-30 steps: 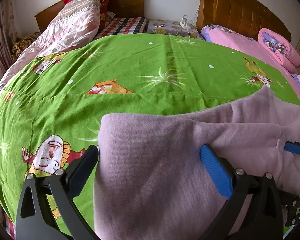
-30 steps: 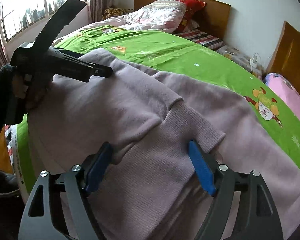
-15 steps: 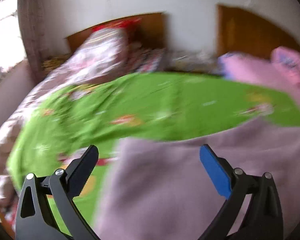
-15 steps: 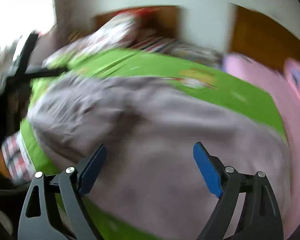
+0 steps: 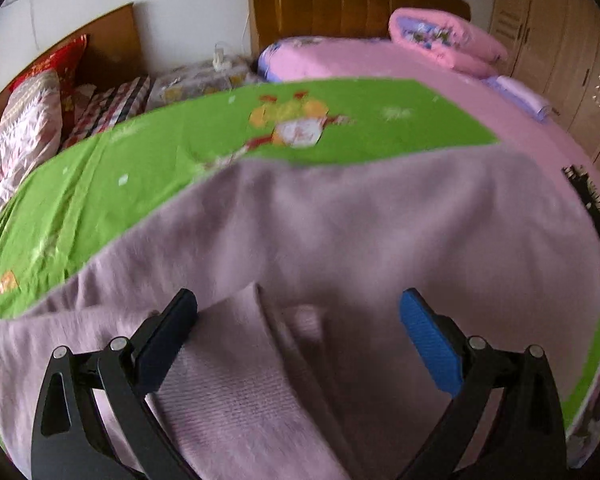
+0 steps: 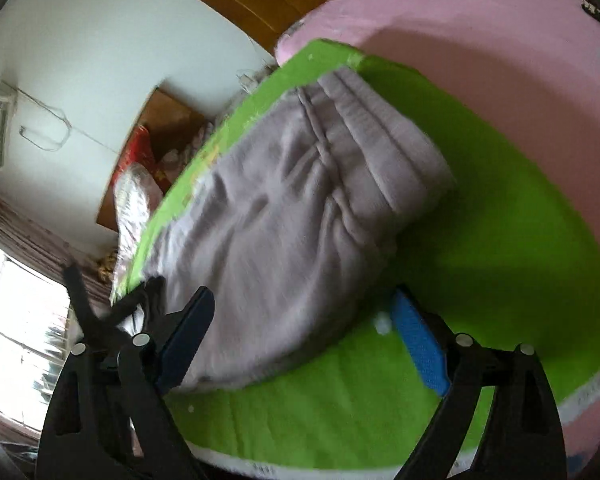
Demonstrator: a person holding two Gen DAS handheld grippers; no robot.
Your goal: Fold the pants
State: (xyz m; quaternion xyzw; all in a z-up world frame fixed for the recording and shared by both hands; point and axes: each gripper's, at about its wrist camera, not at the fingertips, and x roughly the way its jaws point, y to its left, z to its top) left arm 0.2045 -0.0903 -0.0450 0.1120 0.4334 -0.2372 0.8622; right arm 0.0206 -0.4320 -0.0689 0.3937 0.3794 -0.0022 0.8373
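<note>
In the left wrist view, the left gripper (image 5: pixel 298 336) hung over the pants (image 5: pixel 340 248) with its jaws spread wide and nothing between them. The pale lilac pants lay flat on the green cartoon sheet (image 5: pixel 148 168), covering most of its near part. A ribbed band of the pants (image 5: pixel 236 396) sat directly below the gripper, toward its dark left finger (image 5: pixel 164 340), and a fold ridge ran up from that band into the smoother cloth. The blue right finger (image 5: pixel 430 346) stood above plain lilac cloth; whether either finger touched the fabric could not be told. Beyond the pants, the green sheet carried a printed figure (image 5: pixel 292 124). Past the sheet's far edge lay a pink bedspread (image 5: pixel 420 68) with a rolled pink quilt (image 5: pixel 444 40) on it, near a wooden headboard (image 5: pixel 340 4). Off the sheet's far left corner sat a patterned pillow (image 5: pixel 24 128).

In the right wrist view, strongly tilted, the right gripper (image 6: pixel 304 340) also had its jaws wide apart and empty. The pants (image 6: pixel 292 216) lay as a folded bundle on the green sheet (image 6: pixel 500 248), with long creases running across their upper part. The bundle's near edge lay between the two fingers, closer to the dark finger (image 6: pixel 186 336), while the blue finger (image 6: pixel 418 348) stood over bare green sheet beside the pants. The pink bedspread (image 6: pixel 480 32) lay beyond the sheet. The other gripper's black frame (image 6: pixel 88 312) showed at the pants' left end.
</note>
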